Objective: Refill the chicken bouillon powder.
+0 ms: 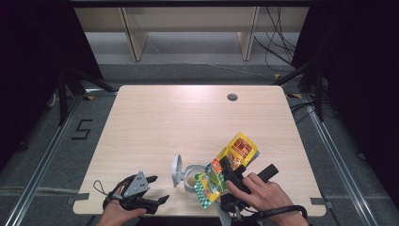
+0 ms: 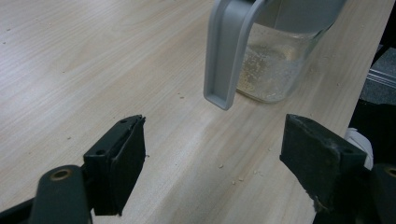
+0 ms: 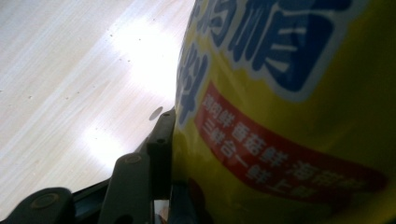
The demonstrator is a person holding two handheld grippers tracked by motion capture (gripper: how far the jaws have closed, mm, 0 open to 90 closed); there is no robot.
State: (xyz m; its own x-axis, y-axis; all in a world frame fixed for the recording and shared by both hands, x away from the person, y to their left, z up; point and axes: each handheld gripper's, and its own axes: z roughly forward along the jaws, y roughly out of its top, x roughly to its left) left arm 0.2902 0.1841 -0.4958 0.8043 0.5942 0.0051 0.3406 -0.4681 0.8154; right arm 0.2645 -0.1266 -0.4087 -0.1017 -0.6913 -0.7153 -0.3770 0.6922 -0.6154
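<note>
A yellow snack bag [image 1: 234, 155] with red and blue print is tilted, its green lower end down at the mouth of a glass jar [image 1: 191, 180]. My right gripper [image 1: 227, 166] is shut on the bag's middle; in the right gripper view the bag [image 3: 289, 93] presses against one black finger [image 3: 161, 144] and hides the other. The jar [image 2: 273, 70] holds some pale crumbs, and its grey lid [image 2: 229, 51] is flipped open to the left. My left gripper [image 1: 160, 188] rests open at the front left, pointing at the jar, with nothing between its fingers [image 2: 212, 149].
The jar stands close to the wooden table's front edge [image 1: 155, 212]. A few crumbs [image 2: 238, 178] lie on the wood in front of it. A round cable hole [image 1: 232, 97] sits at the back right. Black frames and cables flank the table.
</note>
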